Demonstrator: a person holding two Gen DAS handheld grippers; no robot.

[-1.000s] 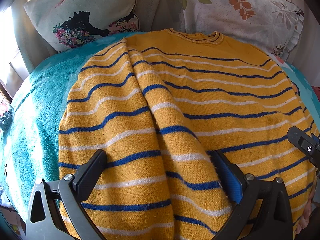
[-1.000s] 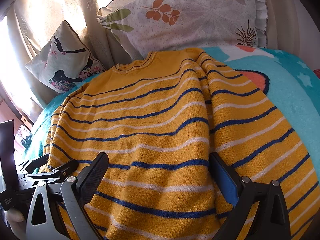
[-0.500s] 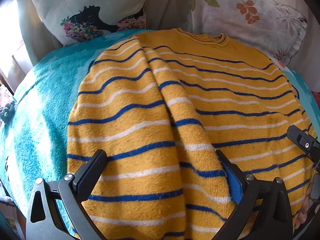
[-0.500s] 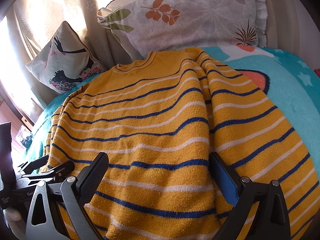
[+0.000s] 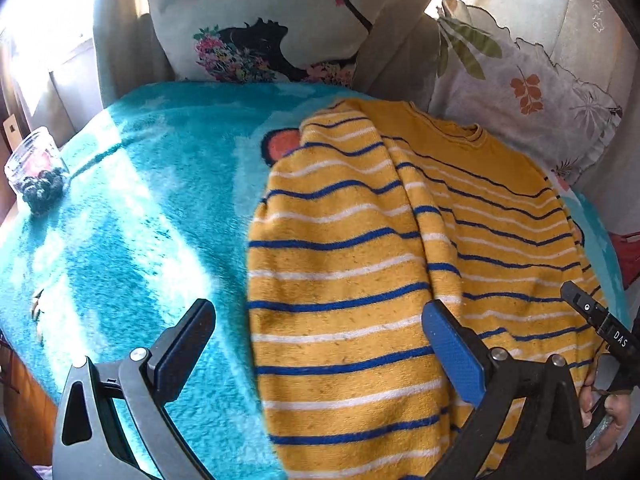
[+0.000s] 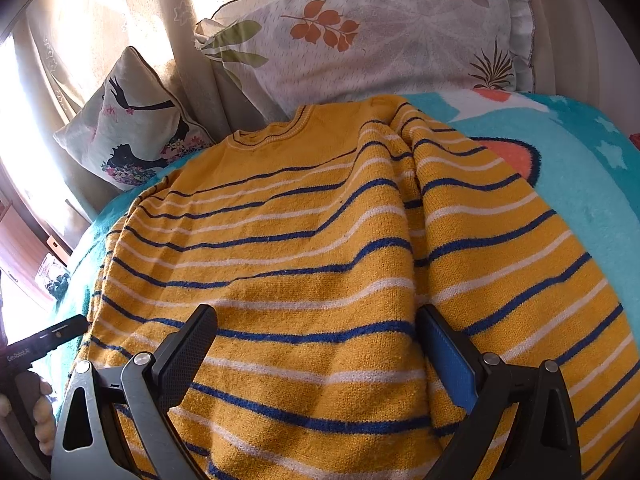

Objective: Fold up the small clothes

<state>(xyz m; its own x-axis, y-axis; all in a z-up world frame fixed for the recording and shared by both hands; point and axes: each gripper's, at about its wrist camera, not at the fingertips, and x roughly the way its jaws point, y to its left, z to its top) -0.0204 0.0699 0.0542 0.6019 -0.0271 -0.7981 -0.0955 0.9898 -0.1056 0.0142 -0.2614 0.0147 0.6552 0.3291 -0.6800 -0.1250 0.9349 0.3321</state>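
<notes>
A yellow sweater [image 5: 360, 264] with blue and white stripes lies flat on a teal blanket [image 5: 140, 216], collar toward the pillows. Both sleeves are folded over the body. My left gripper [image 5: 320, 344] is open and empty, hovering over the sweater's left edge near the hem. In the right wrist view the sweater [image 6: 304, 248] fills the middle. My right gripper [image 6: 316, 344] is open and empty above the sweater's lower part. The right gripper's tip [image 5: 592, 316] shows at the right edge of the left wrist view. The left gripper's tip [image 6: 52, 336] shows at the left edge of the right wrist view.
A pillow with a black bird print [image 5: 260, 20] and a leaf-print pillow [image 6: 380, 36] lean against the back. A glass jar [image 5: 36, 172] stands at the blanket's far left edge. Bare blanket lies left of the sweater, and to its right [image 6: 592, 168].
My left gripper has swung left, so the sweater's left edge and the bare blanket now show between its fingers. The right gripper has hardly moved. The sweater lies as before.
</notes>
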